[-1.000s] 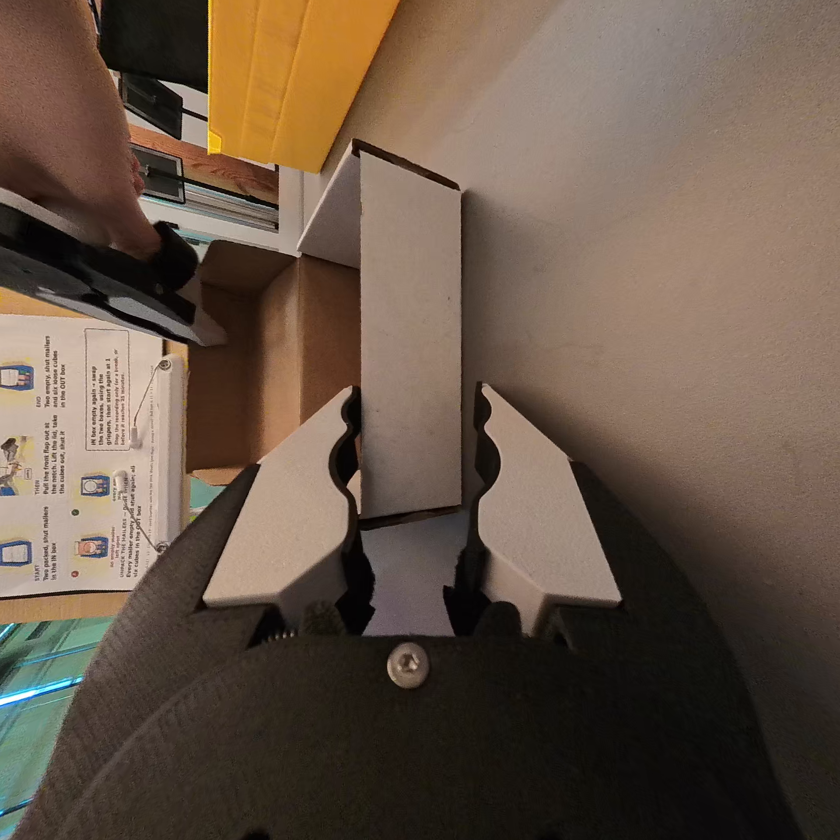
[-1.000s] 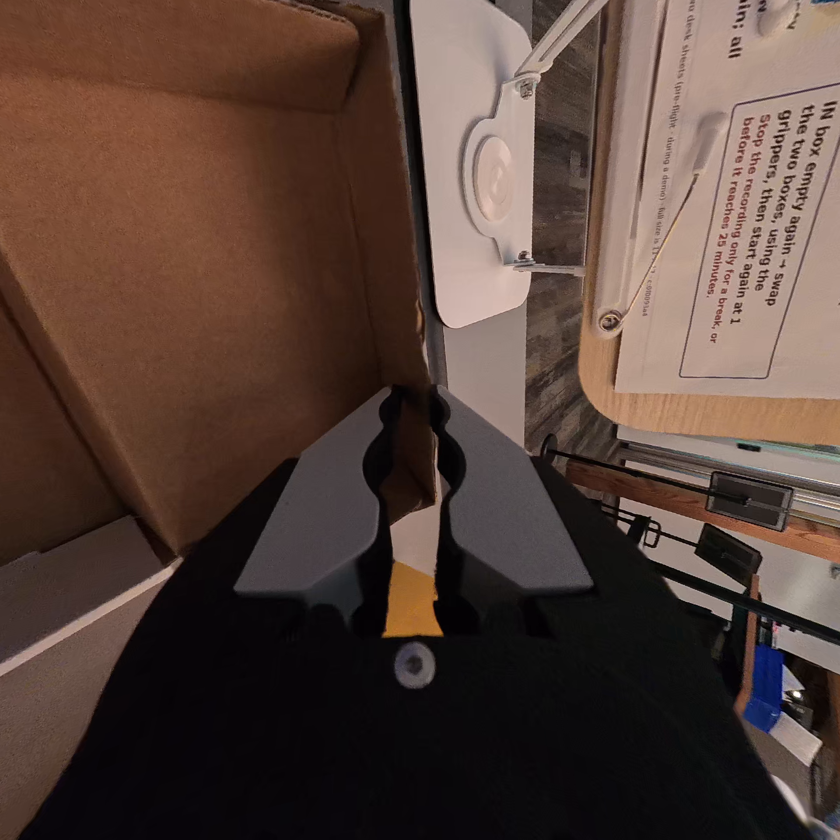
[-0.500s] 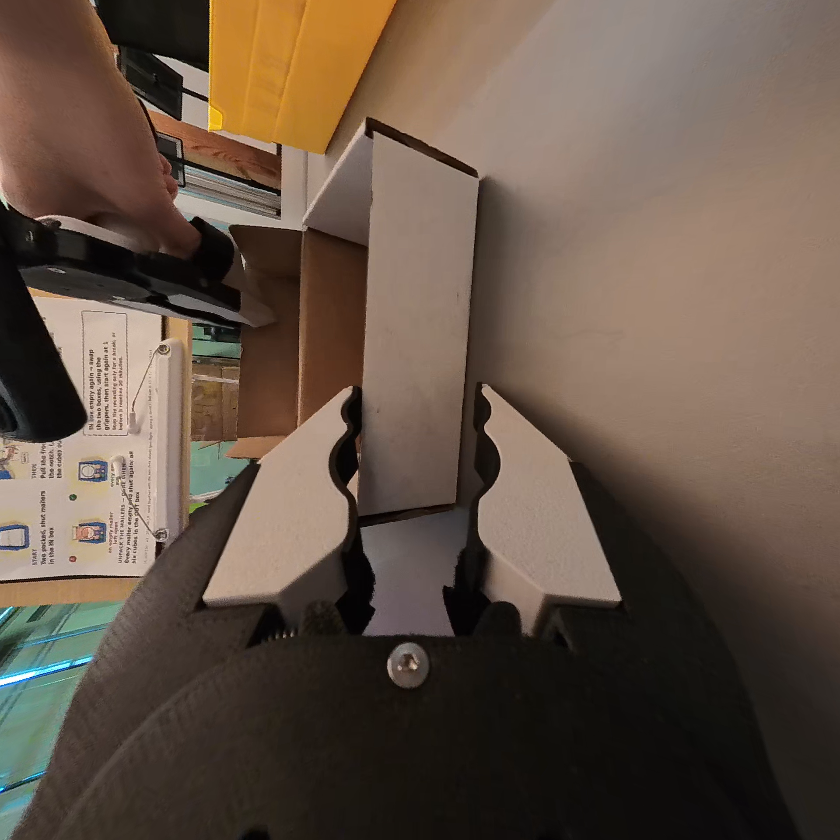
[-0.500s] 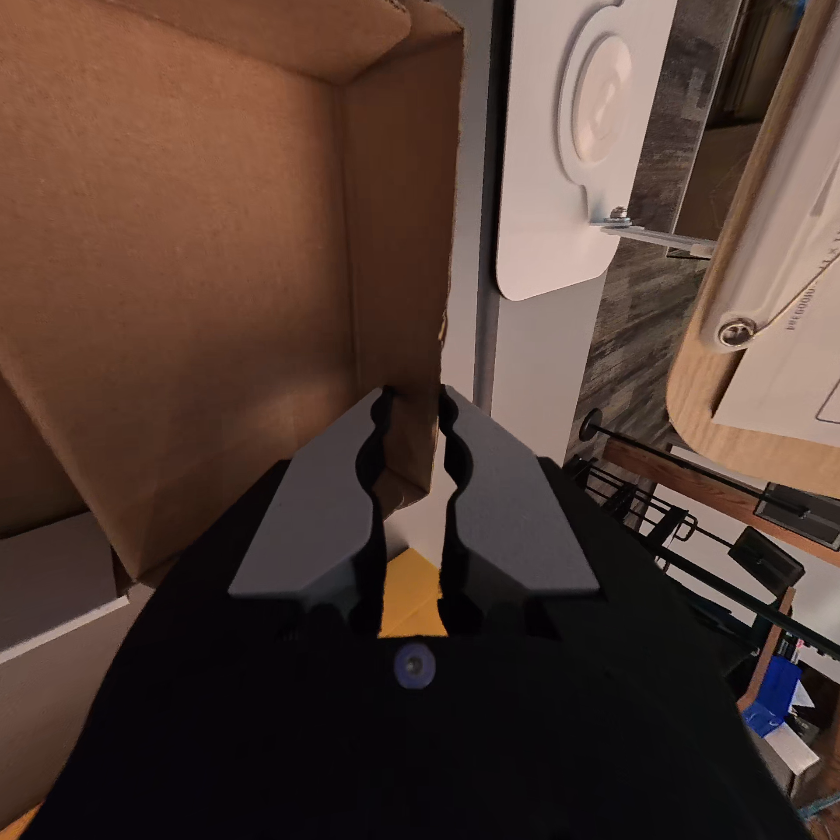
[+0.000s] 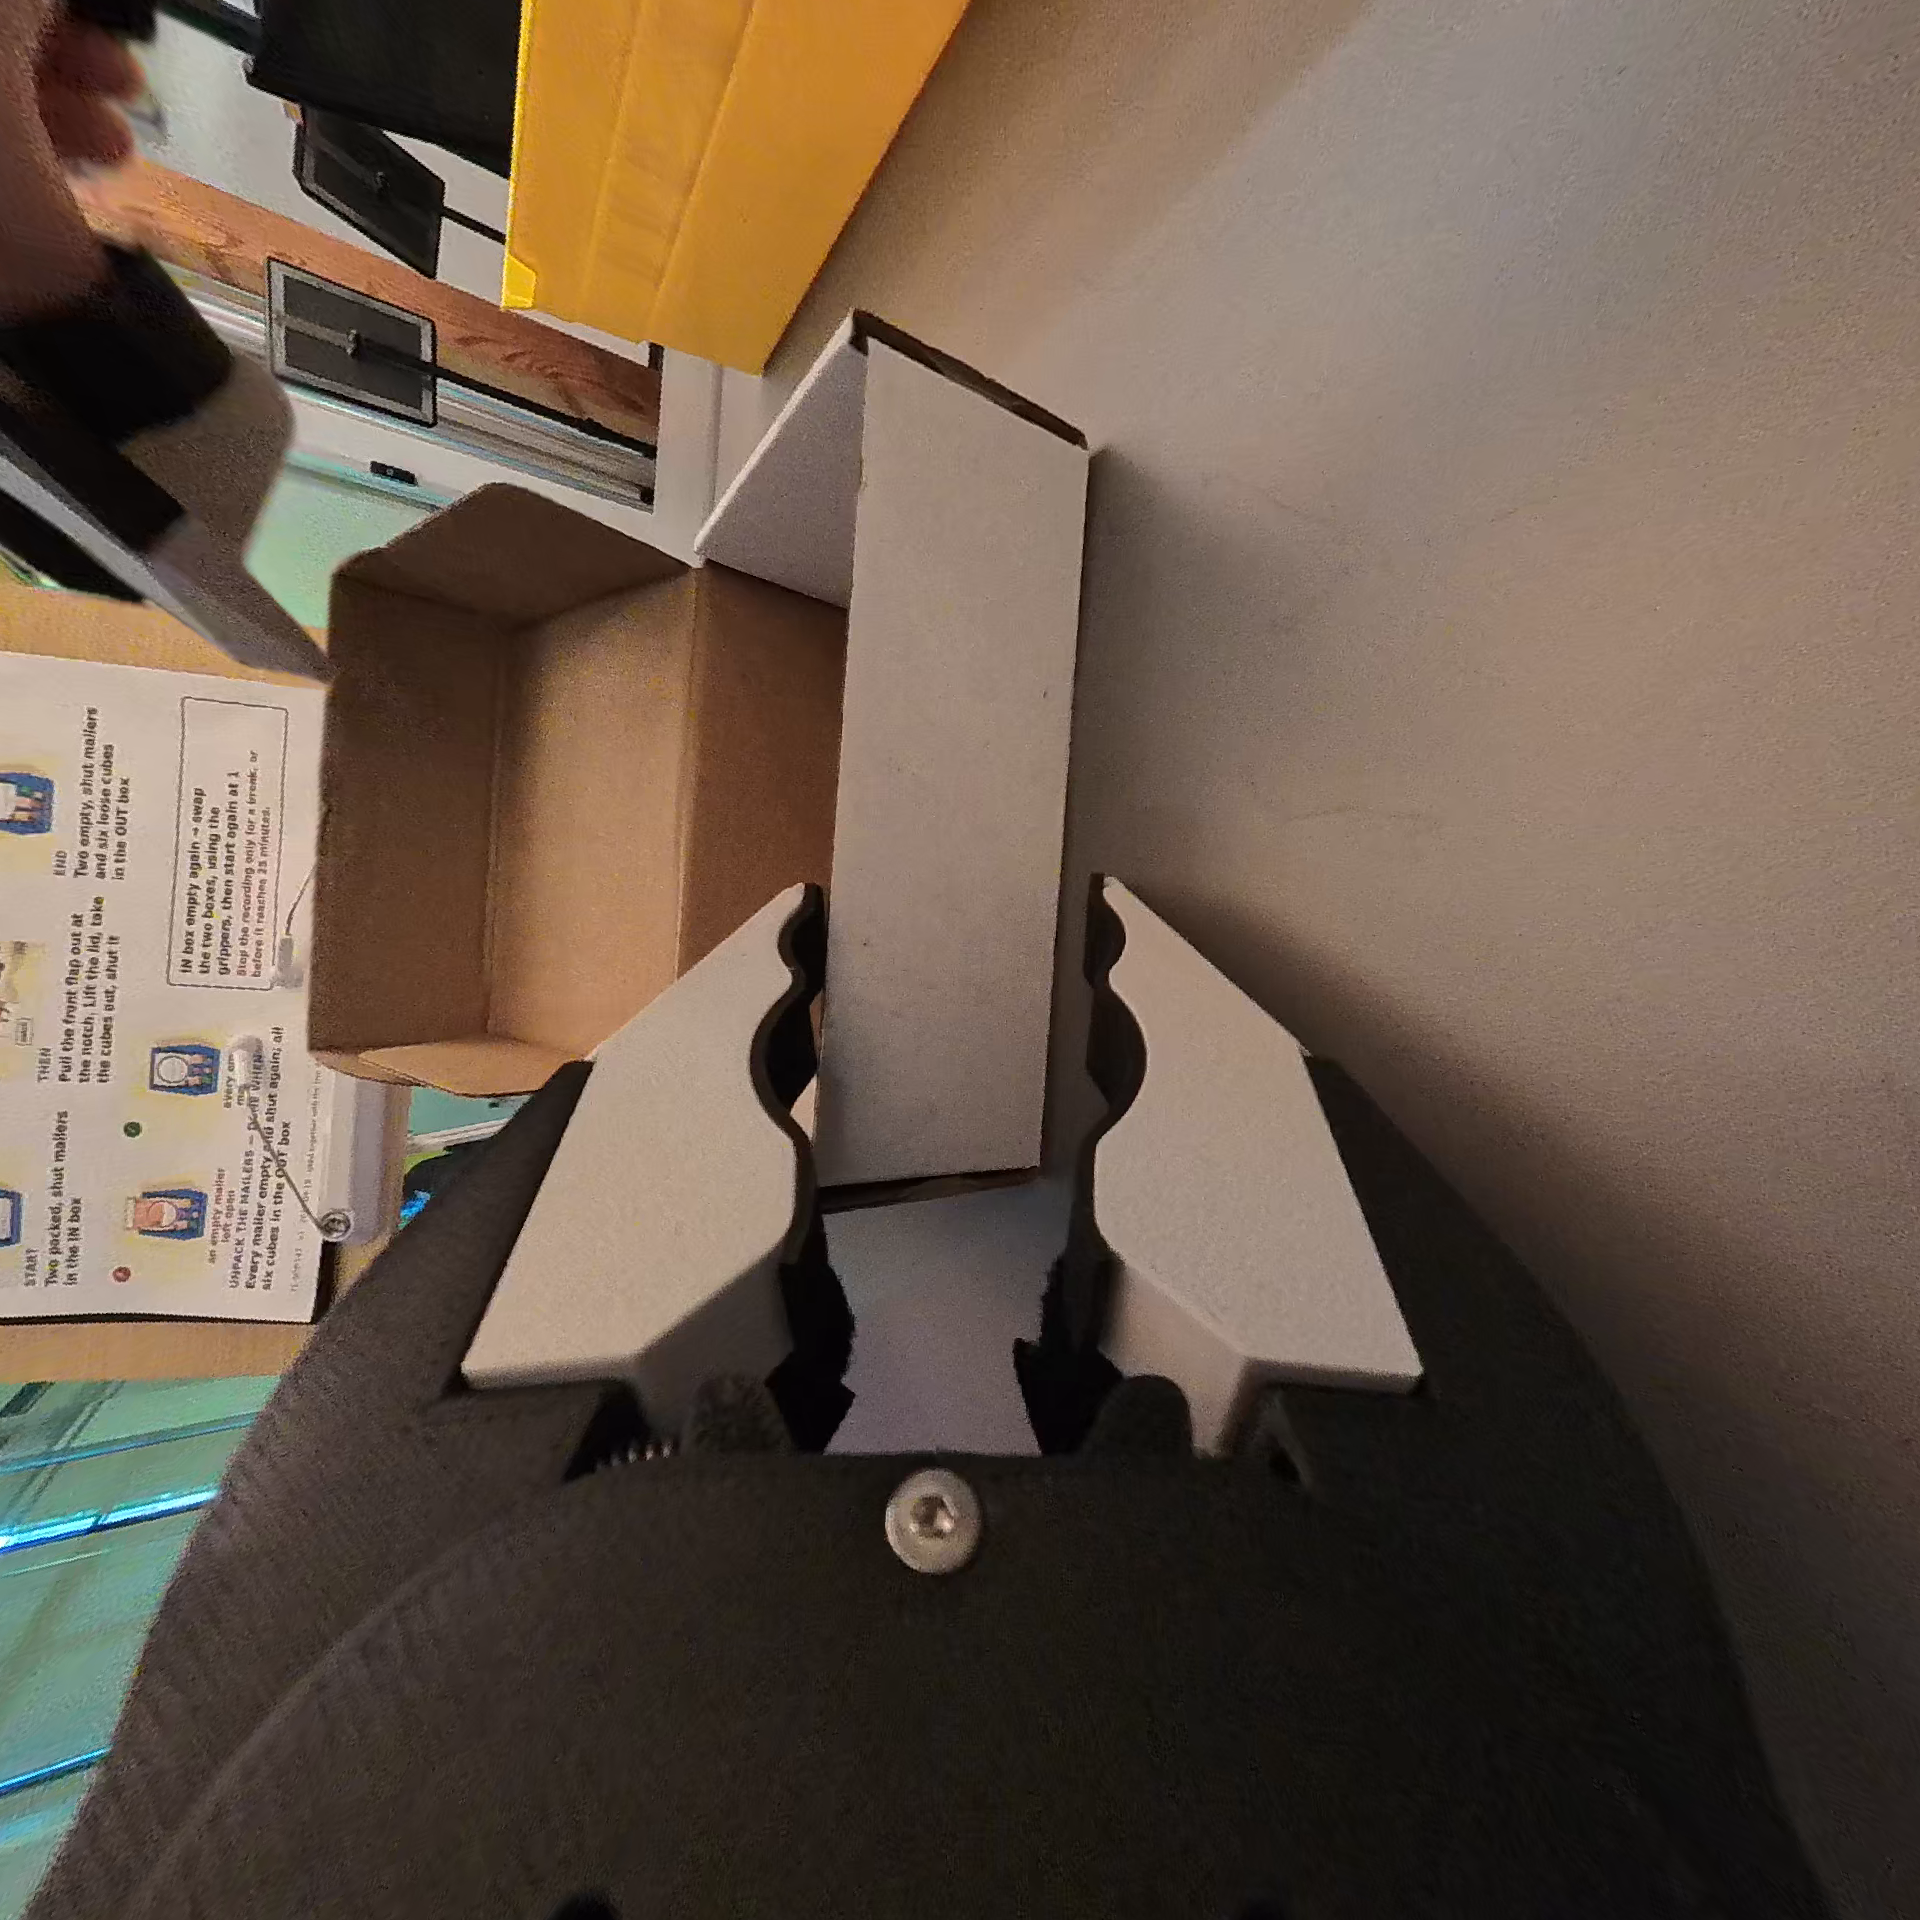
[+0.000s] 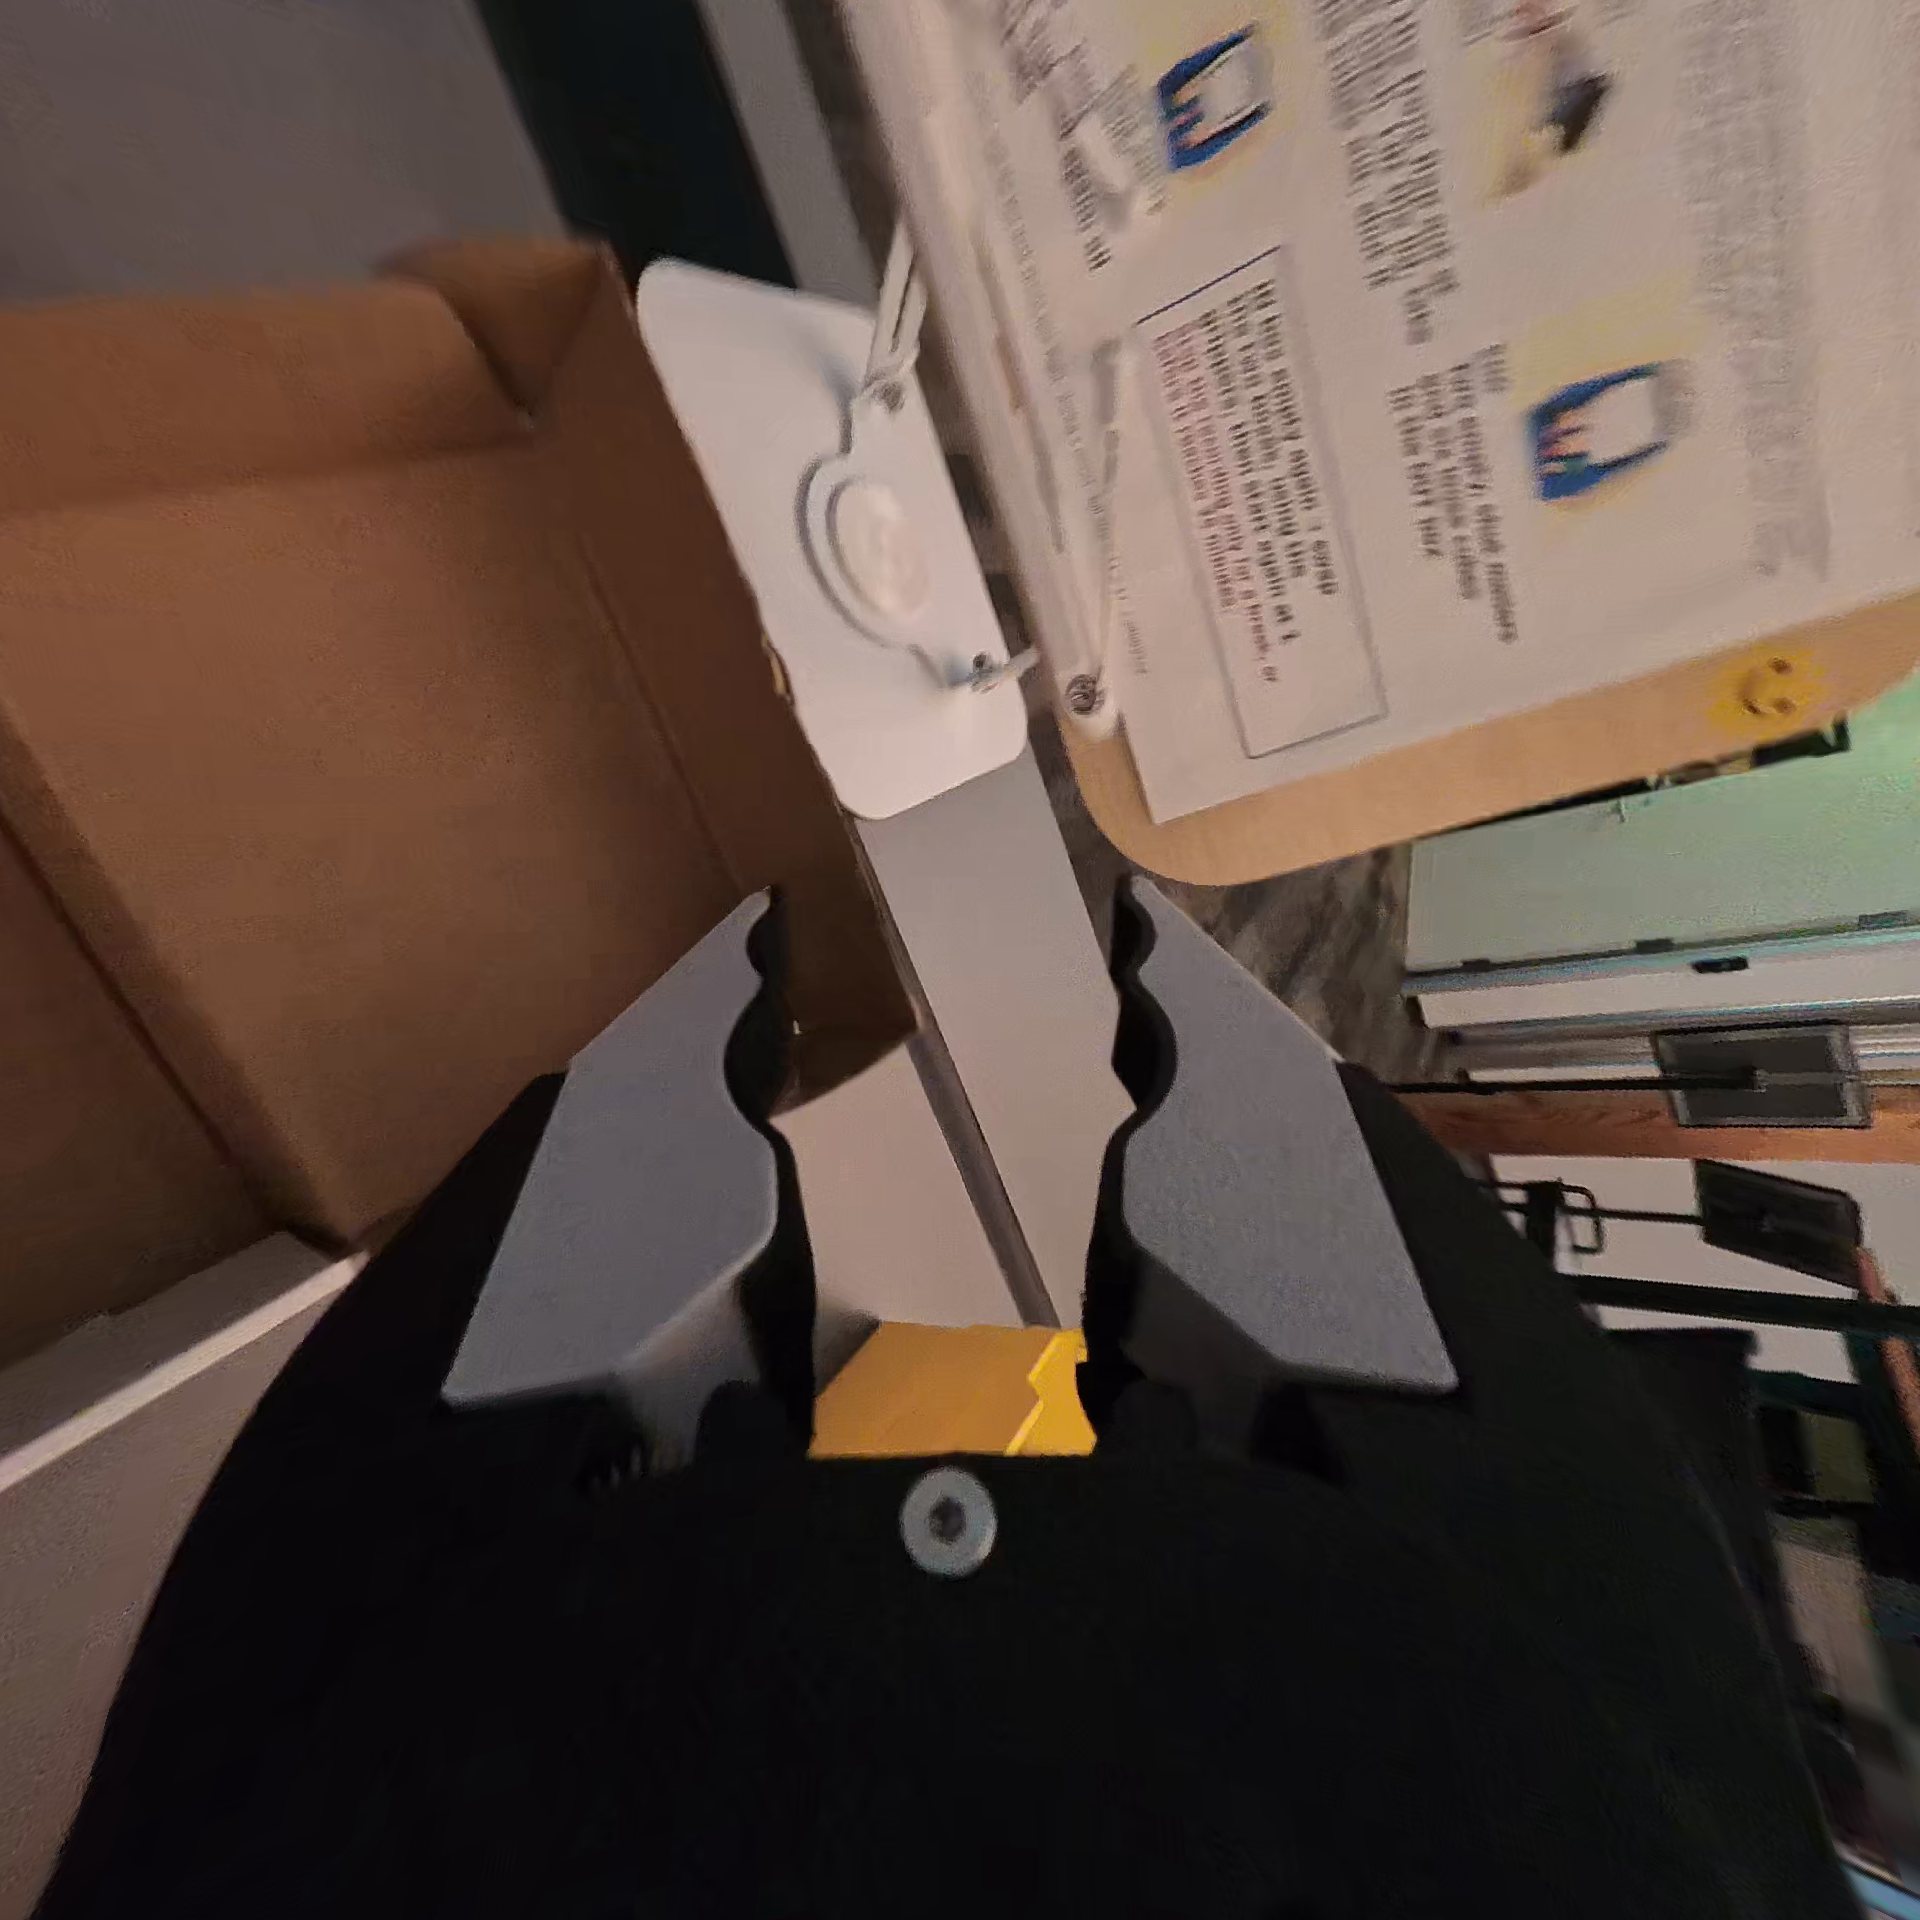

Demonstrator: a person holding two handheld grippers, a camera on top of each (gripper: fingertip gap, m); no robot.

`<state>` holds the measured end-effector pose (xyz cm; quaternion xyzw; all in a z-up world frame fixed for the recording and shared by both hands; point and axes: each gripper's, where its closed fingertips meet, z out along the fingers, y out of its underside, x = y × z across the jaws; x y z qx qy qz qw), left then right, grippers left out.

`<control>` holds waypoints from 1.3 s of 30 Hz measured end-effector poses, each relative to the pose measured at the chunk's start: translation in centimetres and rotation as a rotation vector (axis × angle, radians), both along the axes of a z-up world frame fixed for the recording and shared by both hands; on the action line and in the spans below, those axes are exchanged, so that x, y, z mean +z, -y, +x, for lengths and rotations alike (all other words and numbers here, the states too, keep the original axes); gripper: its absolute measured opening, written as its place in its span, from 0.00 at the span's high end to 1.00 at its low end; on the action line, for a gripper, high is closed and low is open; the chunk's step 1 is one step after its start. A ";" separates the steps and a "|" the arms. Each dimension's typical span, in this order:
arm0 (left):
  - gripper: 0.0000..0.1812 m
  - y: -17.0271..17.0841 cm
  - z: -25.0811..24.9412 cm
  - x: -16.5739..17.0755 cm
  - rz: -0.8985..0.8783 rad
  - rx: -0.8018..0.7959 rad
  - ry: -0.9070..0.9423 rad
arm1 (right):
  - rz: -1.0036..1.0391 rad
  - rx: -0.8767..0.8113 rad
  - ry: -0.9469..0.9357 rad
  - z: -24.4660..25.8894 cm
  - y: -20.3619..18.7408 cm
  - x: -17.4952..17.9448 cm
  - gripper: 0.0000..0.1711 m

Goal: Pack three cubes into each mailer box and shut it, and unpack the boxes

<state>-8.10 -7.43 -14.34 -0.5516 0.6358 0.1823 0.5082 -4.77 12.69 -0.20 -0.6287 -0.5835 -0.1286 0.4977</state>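
Note:
A white mailer box lies on the grey table with its brown-lined lid swung open. No cubes show inside the lid. My left gripper is shut on the box's near end, one finger on each side of the white wall. My right gripper is open and empty, just off the edge of the brown lid. It also shows blurred at the upper left of the left wrist view, held by a hand, apart from the lid.
A yellow padded envelope lies beyond the box and shows between the right fingers. A printed sheet on a wooden clipboard stands past the lid, also in the right wrist view, with a white stand base beside it.
My right gripper was shut on the lid's edge, then opened, let go and drew back. The lid swung open wider. My left gripper kept its hold on the box.

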 end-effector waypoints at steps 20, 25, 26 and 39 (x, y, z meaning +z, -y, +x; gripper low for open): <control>0.66 1.8 -3.6 17.1 0.042 -0.063 0.727 | -0.140 0.308 -0.822 4.1 9.8 11.1 0.66; 0.72 4.2 -9.5 25.8 0.064 -0.155 0.764 | -0.175 0.380 -0.839 4.9 10.2 14.7 0.60; 0.72 4.1 -11.0 26.8 0.066 -0.137 0.741 | -0.172 0.392 -0.837 5.0 10.2 14.9 0.60; 0.61 -1.3 -23.9 14.1 -0.582 0.192 0.523 | -0.099 0.430 -0.820 7.2 9.8 13.7 0.63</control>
